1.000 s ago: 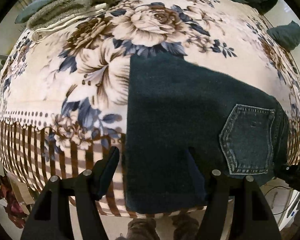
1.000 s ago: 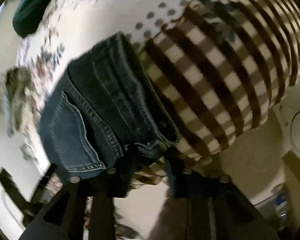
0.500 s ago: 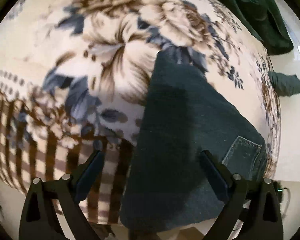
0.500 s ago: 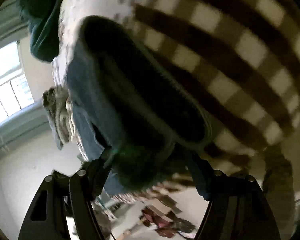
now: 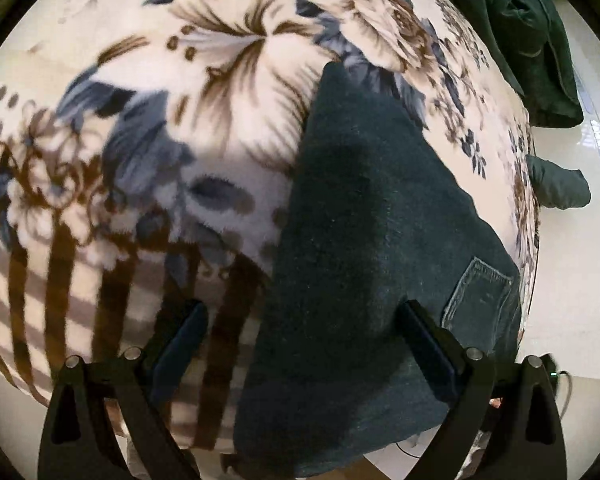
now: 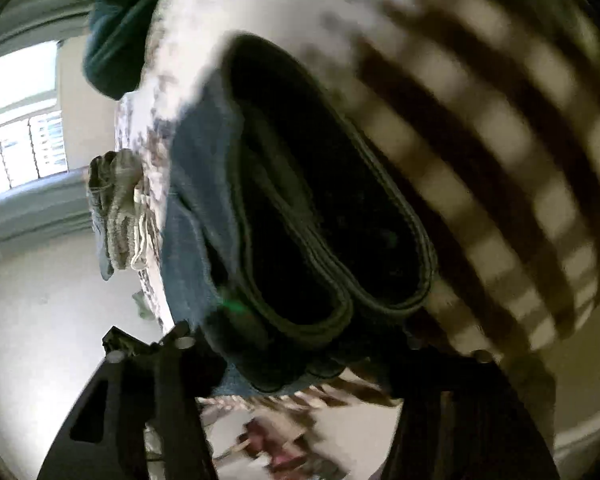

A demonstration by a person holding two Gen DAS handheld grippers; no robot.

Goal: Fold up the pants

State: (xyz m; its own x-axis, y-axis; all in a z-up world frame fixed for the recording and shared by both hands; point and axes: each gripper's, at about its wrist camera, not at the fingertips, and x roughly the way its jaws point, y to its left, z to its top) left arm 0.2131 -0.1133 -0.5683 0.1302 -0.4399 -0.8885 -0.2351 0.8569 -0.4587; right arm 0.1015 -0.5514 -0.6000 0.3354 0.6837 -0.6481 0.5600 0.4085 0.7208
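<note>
Because the pants point(image 5: 364, 240) already lie as a compact dark rectangle near the near right edge of the flowered blanket point(image 5: 220, 92), the step in hand looks like a last fold or a tidy-up of the finished bundle. In the left wrist view the left gripper point(image 5: 300, 332) hovers just over the near left corner of the pants with its jaws spread wide and nothing between them; one finger sits over the striped border, the other over the denim beside the back pocket point(image 5: 480, 296).

In the right wrist view the right gripper point(image 6: 296, 344) is pushed up against the stacked waistband end point(image 6: 324, 216), where several layers show as rolled edges. Its fingers are dark and blurred against the cloth, so I cannot tell whether it grips the layers or only rests at them.

To do this well, the left gripper should come down on the near edge and pinch every layer there, not just the top one, since a partial bite would let the lower folds slide apart. The right side should take the whole thickness of the band at once. Both ends then want to lift and travel together, level, so the bundle keeps its square shape.

The plush blanket may drag at the denim, so a clean lift is better than a slide. A green garment point(image 5: 516, 32) lies at the far right and a folded pile point(image 6: 120, 216) sits well apart.
</note>
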